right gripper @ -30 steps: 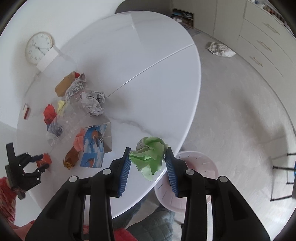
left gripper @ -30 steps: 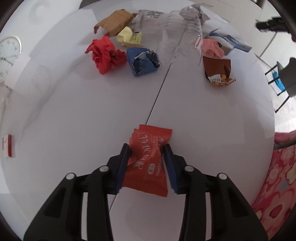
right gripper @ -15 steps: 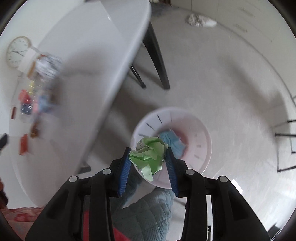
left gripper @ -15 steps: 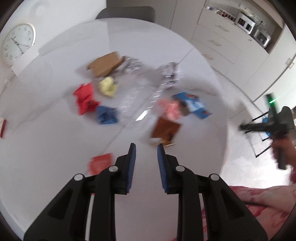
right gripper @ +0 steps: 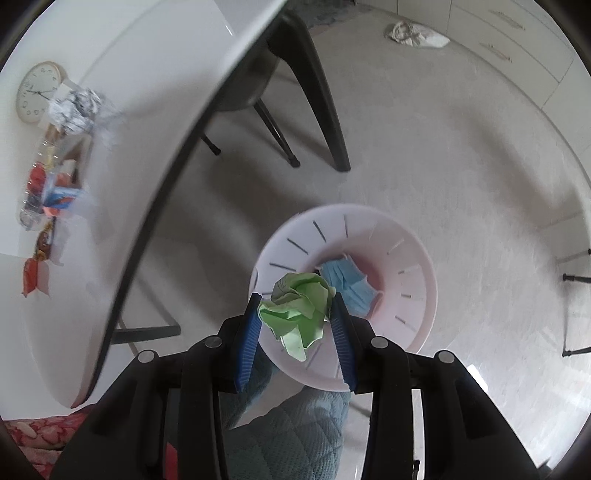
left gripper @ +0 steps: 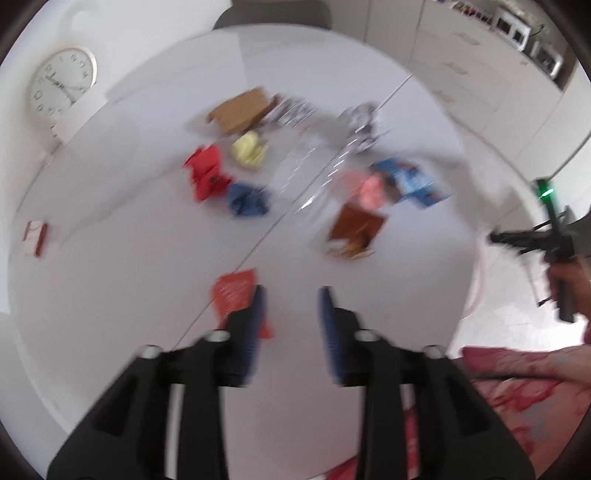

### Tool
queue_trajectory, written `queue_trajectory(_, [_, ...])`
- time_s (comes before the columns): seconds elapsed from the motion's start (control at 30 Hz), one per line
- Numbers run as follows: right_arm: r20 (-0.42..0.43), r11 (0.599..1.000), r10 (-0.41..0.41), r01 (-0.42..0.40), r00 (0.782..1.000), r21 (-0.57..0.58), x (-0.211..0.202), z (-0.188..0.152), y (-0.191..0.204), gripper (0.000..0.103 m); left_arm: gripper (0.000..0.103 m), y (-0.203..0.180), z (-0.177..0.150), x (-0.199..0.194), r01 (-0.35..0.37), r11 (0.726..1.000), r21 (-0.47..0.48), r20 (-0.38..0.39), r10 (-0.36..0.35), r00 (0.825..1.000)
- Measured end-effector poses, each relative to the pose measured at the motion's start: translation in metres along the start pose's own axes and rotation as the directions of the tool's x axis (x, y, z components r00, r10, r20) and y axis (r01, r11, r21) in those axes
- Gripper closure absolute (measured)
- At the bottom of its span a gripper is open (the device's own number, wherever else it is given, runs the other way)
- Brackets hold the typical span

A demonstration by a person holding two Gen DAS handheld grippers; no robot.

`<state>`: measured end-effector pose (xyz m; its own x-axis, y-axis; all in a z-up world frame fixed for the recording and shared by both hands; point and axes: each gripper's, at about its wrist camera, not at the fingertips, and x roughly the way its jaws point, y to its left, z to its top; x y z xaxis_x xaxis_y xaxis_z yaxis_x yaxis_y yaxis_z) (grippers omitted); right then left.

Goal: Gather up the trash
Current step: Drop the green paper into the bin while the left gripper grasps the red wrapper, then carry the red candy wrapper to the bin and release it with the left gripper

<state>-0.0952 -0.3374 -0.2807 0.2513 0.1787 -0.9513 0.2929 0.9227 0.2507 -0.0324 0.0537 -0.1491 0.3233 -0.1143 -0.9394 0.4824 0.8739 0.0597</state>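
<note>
My right gripper is shut on a crumpled green paper ball and holds it over the near rim of a pink slotted bin on the floor. A blue face mask lies in the bin. My left gripper is open and empty above the white table. A red wrapper lies flat on the table beside its left finger. Further off lie red, yellow and blue paper balls, a brown wrapper and a clear bottle.
A wall clock leans at the table's far left, and a small red-and-white card lies near the left edge. Black table legs stand beside the bin. The other hand-held gripper shows at the right. A rag lies on the floor.
My left gripper let go of the red wrapper, lifted and drew back, then widened. My right gripper carried the green paper off the table's edge and down over the bin.
</note>
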Motion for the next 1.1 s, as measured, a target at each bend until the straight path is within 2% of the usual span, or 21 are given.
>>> queue_trajectory(0.03, [0.009, 1.000, -0.001, 0.001, 1.000, 0.000, -0.004, 0.001, 0.002, 0.065, 0.047, 0.006, -0.004, 0.008, -0.033, 0.999, -0.007, -0.012, 0.033, 0.999])
queue_trajectory(0.07, [0.014, 1.000, -0.003, 0.003, 1.000, 0.000, -0.008, 0.002, 0.004, 0.065, 0.045, 0.011, -0.007, 0.013, -0.048, 0.999, -0.013, -0.022, 0.048, 0.999])
queue_trajectory(0.13, [0.022, 1.000, -0.005, 0.005, 1.000, -0.001, -0.014, 0.003, 0.009, 0.065, 0.033, 0.020, -0.010, 0.027, -0.080, 0.996, -0.040, -0.052, 0.078, 0.996])
queue_trajectory(0.17, [0.028, 1.000, -0.006, 0.006, 1.000, 0.000, -0.017, 0.004, 0.012, 0.065, 0.032, 0.027, -0.011, 0.039, -0.102, 0.993, -0.065, -0.068, 0.098, 0.993])
queue_trajectory(0.3, [0.042, 1.000, -0.008, 0.008, 0.999, -0.011, -0.025, 0.006, 0.024, 0.065, 0.032, 0.040, -0.011, 0.068, -0.100, 0.989, -0.113, -0.108, 0.088, 0.990])
queue_trajectory(0.37, [0.044, 1.000, -0.014, 0.015, 0.999, -0.022, -0.027, 0.008, 0.030, 0.065, 0.045, 0.043, -0.010, 0.078, -0.085, 0.989, -0.121, -0.121, 0.070, 0.990])
queue_trajectory(0.4, [0.045, 1.000, -0.016, 0.017, 0.999, -0.024, -0.027, 0.009, 0.032, 0.065, 0.059, 0.044, -0.009, 0.081, -0.079, 0.989, -0.121, -0.128, 0.064, 0.990])
queue_trajectory(0.43, [0.046, 1.000, -0.016, 0.018, 0.999, -0.023, -0.028, 0.010, 0.033, 0.065, 0.065, 0.046, -0.009, 0.085, -0.074, 0.990, -0.122, -0.138, 0.057, 0.989])
queue_trajectory(0.6, [0.054, 1.000, -0.008, 0.009, 0.999, -0.016, -0.028, 0.012, 0.033, 0.065, 0.073, 0.047, -0.008, 0.082, -0.069, 0.992, -0.110, -0.110, 0.057, 0.992])
queue_trajectory(0.7, [0.065, 1.000, 0.000, 0.002, 0.998, -0.020, -0.037, 0.012, 0.032, 0.065, 0.074, 0.041, -0.006, 0.072, -0.052, 0.992, -0.115, -0.092, 0.041, 0.995])
queue_trajectory(0.83, [0.094, 0.999, 0.009, -0.006, 0.995, -0.033, -0.054, 0.013, 0.036, 0.065, 0.074, 0.016, 0.004, 0.051, -0.010, 0.995, -0.102, -0.054, 0.005, 0.999])
queue_trajectory(0.93, [0.125, 0.998, 0.014, -0.007, 0.992, -0.057, -0.073, 0.015, 0.040, 0.065, 0.074, -0.023, 0.019, 0.026, 0.068, 0.996, -0.060, 0.006, -0.068, 0.998])
queue_trajectory(1.1, [0.181, 0.996, 0.033, -0.017, 0.983, -0.086, -0.109, 0.014, 0.035, 0.065, 0.074, -0.119, 0.054, 0.007, 0.218, 0.972, 0.090, 0.052, -0.223, 0.973])
